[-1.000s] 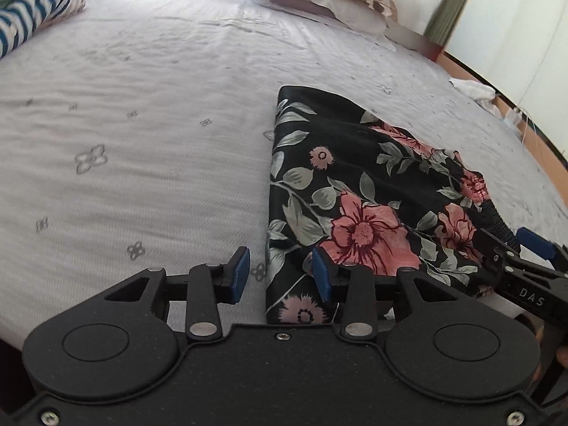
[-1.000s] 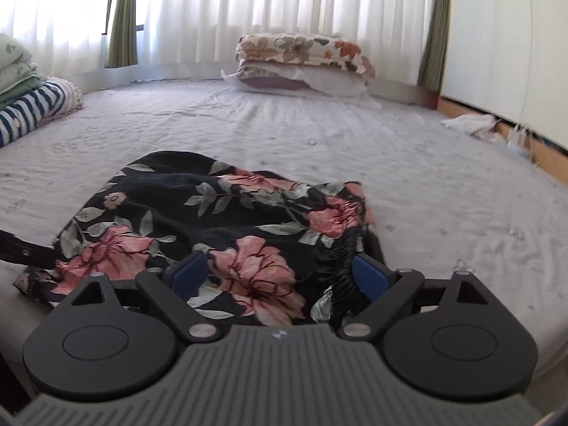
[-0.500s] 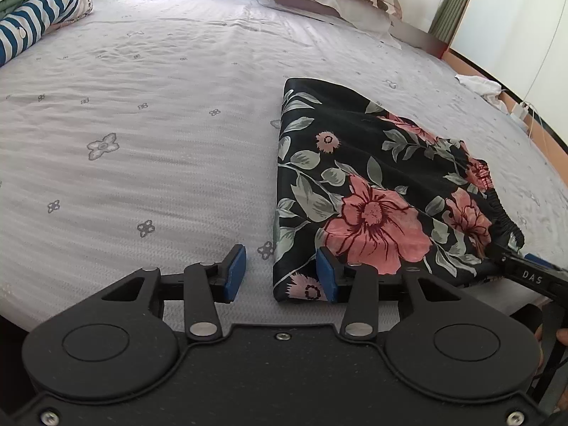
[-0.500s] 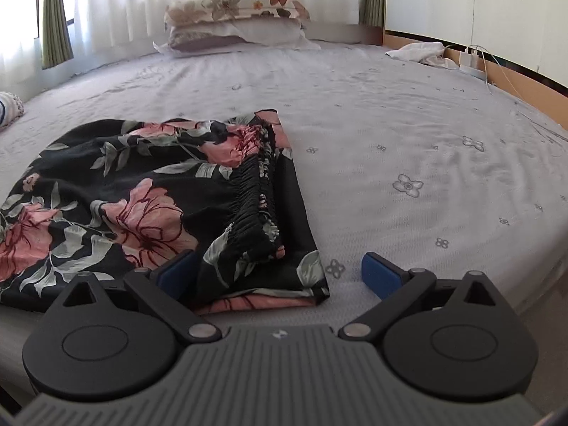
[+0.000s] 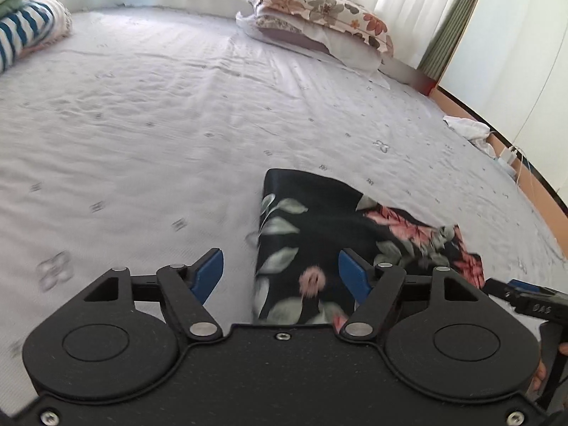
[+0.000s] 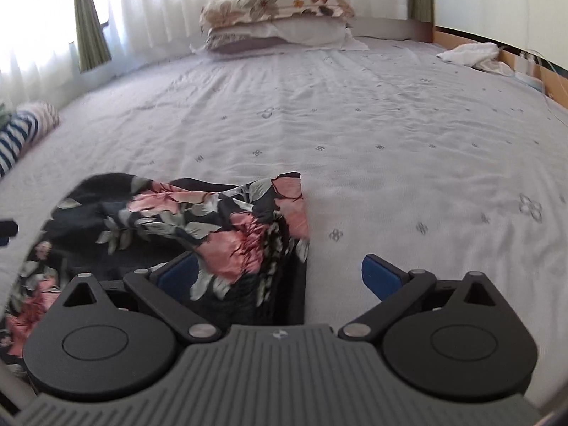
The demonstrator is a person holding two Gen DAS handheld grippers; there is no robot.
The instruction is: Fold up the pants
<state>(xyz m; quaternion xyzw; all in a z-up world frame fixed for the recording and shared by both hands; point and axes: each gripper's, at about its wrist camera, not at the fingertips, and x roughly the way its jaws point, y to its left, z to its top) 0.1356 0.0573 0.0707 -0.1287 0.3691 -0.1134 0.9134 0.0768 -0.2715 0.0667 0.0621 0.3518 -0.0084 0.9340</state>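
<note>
The black pants with pink flowers and grey-green leaves [image 5: 312, 234] lie folded on the grey bedsheet [image 5: 142, 124] near the bed's front edge. My left gripper [image 5: 280, 275] is open, its blue pads straddling the pants' left edge. My right gripper [image 6: 278, 277] is open wide, its left pad over the pants [image 6: 213, 227] and its right pad over bare sheet, straddling the elastic waistband edge. The right gripper also shows at the right edge of the left wrist view [image 5: 525, 298].
Two stacked pillows [image 5: 319, 17] lie at the head of the bed by white curtains. A striped folded cloth [image 5: 25, 35] lies at the far left. A white cloth [image 6: 472, 55] and cables lie along the wooden right edge.
Both grippers have moved forward over the pants. The left gripper has opened wider. The views are blurred with motion.
</note>
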